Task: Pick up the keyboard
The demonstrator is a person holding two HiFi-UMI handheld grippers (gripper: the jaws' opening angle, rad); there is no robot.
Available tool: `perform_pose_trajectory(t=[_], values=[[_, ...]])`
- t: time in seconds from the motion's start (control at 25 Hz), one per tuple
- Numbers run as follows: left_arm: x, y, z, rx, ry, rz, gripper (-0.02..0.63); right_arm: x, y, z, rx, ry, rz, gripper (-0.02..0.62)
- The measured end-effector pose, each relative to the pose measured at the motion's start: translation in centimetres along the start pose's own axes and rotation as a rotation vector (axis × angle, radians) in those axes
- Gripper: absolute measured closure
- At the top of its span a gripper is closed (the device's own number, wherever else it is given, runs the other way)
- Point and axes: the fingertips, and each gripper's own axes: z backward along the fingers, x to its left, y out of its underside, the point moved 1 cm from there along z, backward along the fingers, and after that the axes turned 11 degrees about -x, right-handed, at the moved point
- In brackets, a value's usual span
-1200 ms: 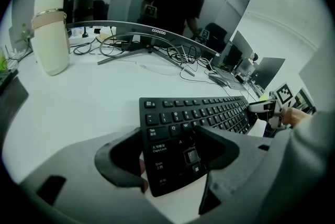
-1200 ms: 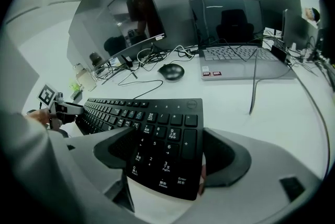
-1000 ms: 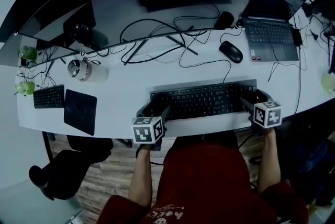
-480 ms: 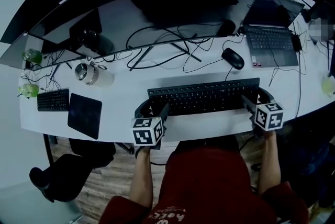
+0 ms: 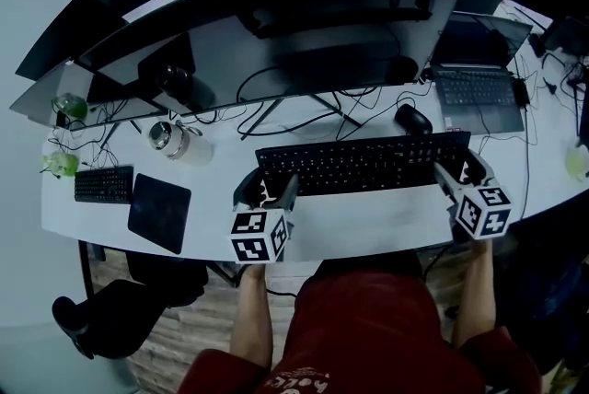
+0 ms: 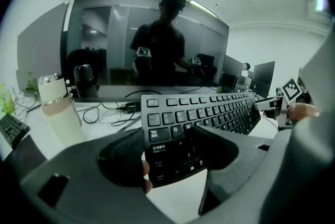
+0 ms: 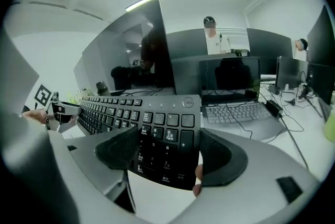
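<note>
Head view: keyboard (image 5: 363, 164) stretched across the front of the desk (image 5: 368, 222), pinched at both ends. Left gripper (image 5: 267, 191) clamped on its left end, right gripper (image 5: 460, 173) on its right end, marker cubes toward the person. Mouse (image 5: 411, 118) just behind the right half, laptop (image 5: 479, 88) further back and to the right, bottle (image 5: 175, 140) well off to the left, wide monitor (image 5: 276, 24) behind.

Left gripper view: left gripper (image 6: 167, 152) closed on the keyboard (image 6: 209, 113), one pad pressing down on the letter keys, the other against the end by the Tab and Caps Lock keys. Rest of the board running away to the right, its near corner seemingly clear of the white top below. Bottle (image 6: 55, 113) upright at left.

Right gripper view: right gripper (image 7: 167, 152) likewise shut on the keyboard (image 7: 146, 123), the number pad sitting between the two pads. Laptop (image 7: 235, 97) open beyond.

Against a second ago: same grip at both ends. Then, a band of bare desk and loose cables between board and mouse; now the back edge drawn up close to the mouse and over those cables, with a shadow on the desk in front.
</note>
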Motion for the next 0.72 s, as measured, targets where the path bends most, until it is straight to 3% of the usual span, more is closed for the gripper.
perform_pose_trajectory(t=[0.72], values=[[-1.1, -13.4, 2.5, -0.340, -0.019, -0.115, 0.299, 0.8, -13.4, 3.2, -0.364, 0.016, 0.089, 0.235]])
